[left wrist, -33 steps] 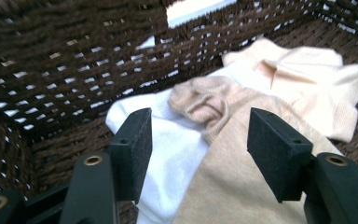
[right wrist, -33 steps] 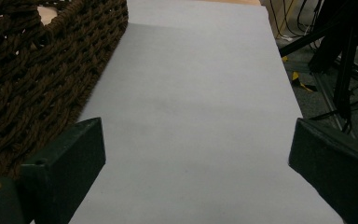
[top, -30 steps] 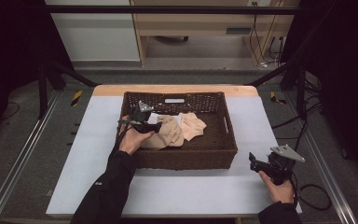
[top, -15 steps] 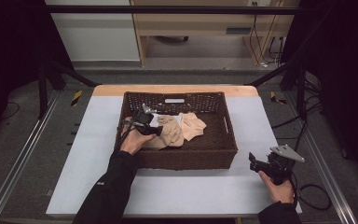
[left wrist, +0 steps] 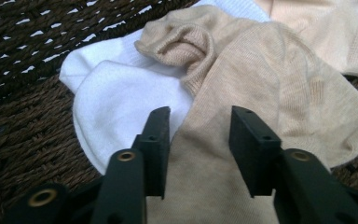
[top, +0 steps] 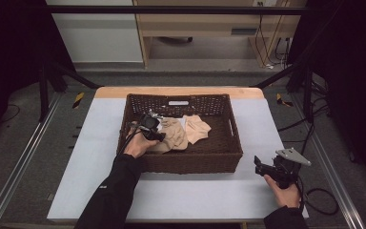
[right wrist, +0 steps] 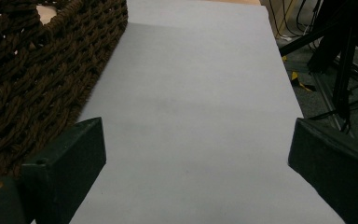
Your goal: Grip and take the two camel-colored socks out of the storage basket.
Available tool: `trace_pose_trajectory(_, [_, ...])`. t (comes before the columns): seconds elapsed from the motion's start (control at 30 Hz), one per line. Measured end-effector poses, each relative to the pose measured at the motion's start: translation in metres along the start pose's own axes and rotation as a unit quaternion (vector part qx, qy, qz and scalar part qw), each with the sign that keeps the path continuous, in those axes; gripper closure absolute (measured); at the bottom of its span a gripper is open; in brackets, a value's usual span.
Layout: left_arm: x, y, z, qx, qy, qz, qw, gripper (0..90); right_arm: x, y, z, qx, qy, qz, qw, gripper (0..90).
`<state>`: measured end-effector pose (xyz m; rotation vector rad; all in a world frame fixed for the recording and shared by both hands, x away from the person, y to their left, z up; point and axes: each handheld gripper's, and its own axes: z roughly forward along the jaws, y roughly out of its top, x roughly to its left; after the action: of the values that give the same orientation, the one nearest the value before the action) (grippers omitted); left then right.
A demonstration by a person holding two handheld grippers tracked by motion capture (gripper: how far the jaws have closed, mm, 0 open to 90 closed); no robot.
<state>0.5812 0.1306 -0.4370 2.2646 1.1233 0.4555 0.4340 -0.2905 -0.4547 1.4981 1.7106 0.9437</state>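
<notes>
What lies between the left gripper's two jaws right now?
In the left gripper view, beige sock fabric lies between the left gripper's open jaws; a white sock sits just left.

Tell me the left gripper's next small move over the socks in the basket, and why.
Probably close the jaws. The left gripper sits low in the wicker basket, its jaws parted over the beige sock with cloth between them, while the white sock lies just off to the side. The right gripper is open over the table, away from the basket.

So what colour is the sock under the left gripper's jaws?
Beige sock, clearest in the left gripper view.
</notes>
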Motion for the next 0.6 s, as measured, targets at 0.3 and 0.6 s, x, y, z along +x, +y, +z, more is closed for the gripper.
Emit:
trace_pose_trajectory(0.3, [-0.0002,0.0004,-0.0036,0.022,-0.012,-0.002,0.9997,84.4,-0.0005,0.0,-0.0006,0.0,0.0,0.001,1.0,4.4])
trace_pose_trajectory(0.6, [0.0001,0.0015,-0.0105,-0.003,-0.018,-0.014,0.9997,88.7,-0.0011,0.0001,-0.0014,-0.003,0.0,0.002,1.0,4.4])
